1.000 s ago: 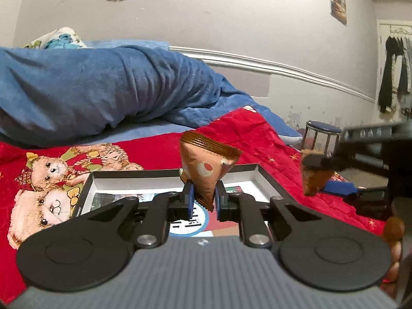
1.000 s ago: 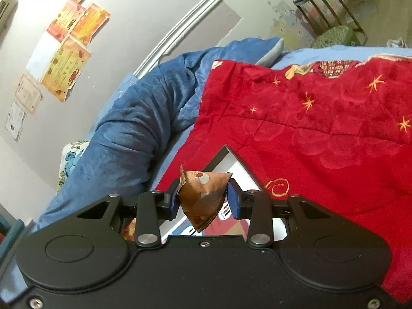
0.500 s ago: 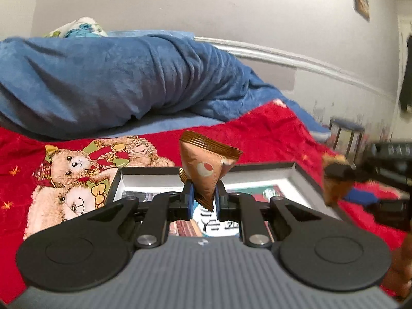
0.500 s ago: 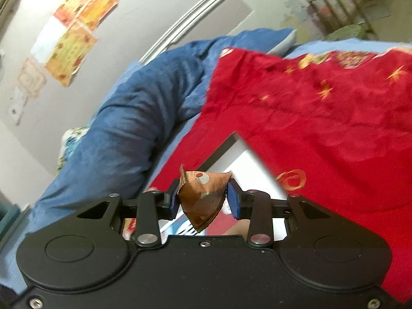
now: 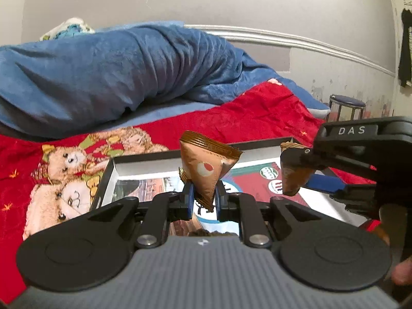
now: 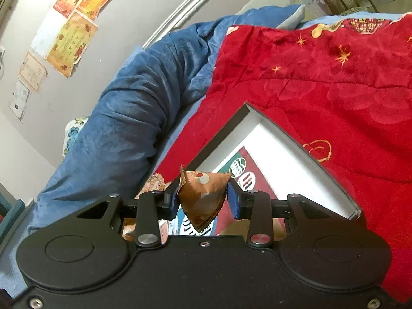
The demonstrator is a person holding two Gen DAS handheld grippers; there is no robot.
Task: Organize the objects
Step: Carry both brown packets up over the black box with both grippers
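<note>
A brown pyramid-shaped packet [image 5: 206,170] is pinched by its lower tip between the blue pads of the left gripper [image 5: 203,202], its wide sealed edge standing up above the fingers. A second packet [image 6: 203,194] is clamped sideways in the right gripper [image 6: 204,200], pressed by both pads. Both packets are held over an open black-rimmed box [image 5: 144,155] that is laid on a red blanket [image 5: 257,113]. The right gripper [image 5: 296,177] is seen at the box's right side.

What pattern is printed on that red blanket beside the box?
Teddy bears on the red plush blanket, plus small gold stars; clearest in the left wrist view.
</note>
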